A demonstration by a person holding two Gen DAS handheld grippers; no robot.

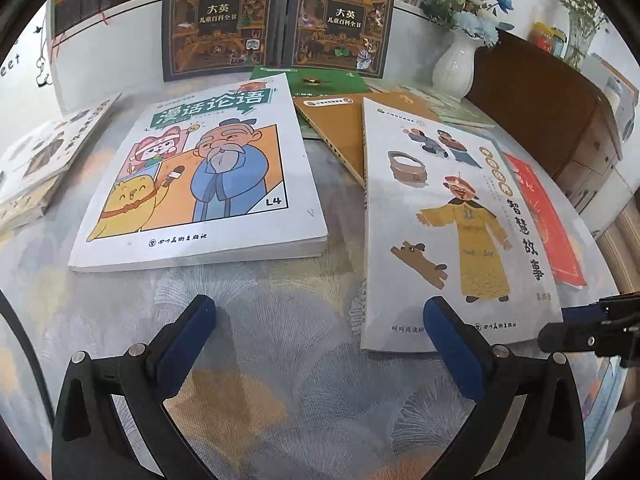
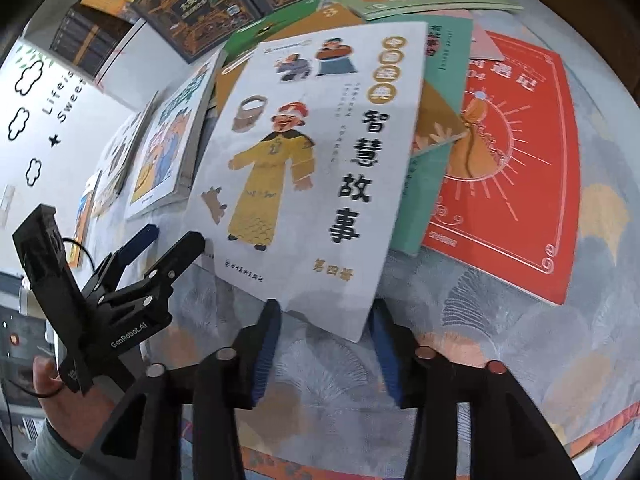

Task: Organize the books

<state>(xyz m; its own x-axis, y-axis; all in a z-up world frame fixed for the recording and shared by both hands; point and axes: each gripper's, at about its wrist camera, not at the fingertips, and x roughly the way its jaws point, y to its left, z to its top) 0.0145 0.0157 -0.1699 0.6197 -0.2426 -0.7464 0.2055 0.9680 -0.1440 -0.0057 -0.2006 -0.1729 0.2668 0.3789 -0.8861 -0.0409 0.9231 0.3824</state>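
Books lie scattered over our patterned surface [image 1: 280, 360], the white storybook [image 2: 312, 152] overlapping a teal book [image 2: 440, 80] and a red one [image 2: 516, 168]. Our left tool [image 1: 320, 320] gapes wide over bare cloth, while our right tool [image 2: 324, 320] stands partly open, empty, at the storybook's near corner.

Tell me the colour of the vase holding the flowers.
White; the vase shows best in the left wrist view.

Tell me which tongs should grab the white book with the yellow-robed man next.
Right. The right tongs sit open at the near corner of the white book. The left tongs hang open over bare tablecloth beside it.
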